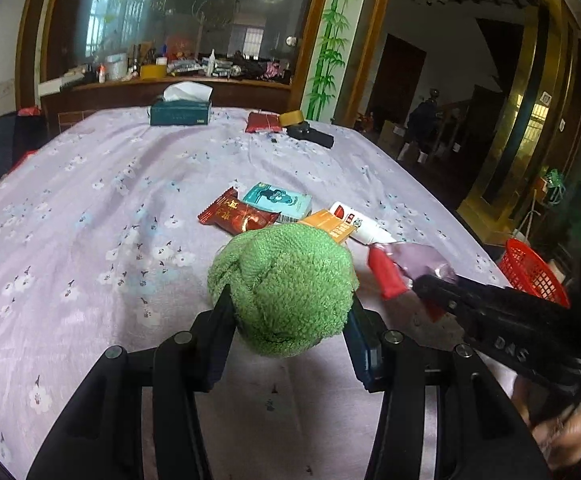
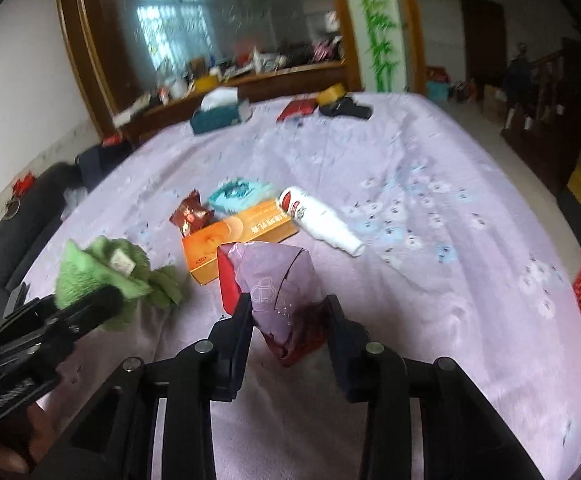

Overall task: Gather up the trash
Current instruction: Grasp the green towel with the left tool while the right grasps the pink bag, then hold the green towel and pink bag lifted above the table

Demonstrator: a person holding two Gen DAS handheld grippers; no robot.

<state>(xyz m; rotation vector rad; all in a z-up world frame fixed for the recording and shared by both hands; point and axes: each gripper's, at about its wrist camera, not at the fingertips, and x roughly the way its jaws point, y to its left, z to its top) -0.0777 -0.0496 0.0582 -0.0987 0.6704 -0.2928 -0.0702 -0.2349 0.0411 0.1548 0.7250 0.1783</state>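
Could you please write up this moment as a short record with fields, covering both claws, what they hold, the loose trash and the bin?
surface: table under a lilac floral cloth
left claw: shut on a green towel
right claw: shut on a red and lilac pack
loose trash: red wrapper, teal pack, orange box, white bottle, lying close together mid-table
far end: tissue box, red packet, tape roll
bin: red basket past the table's right edge
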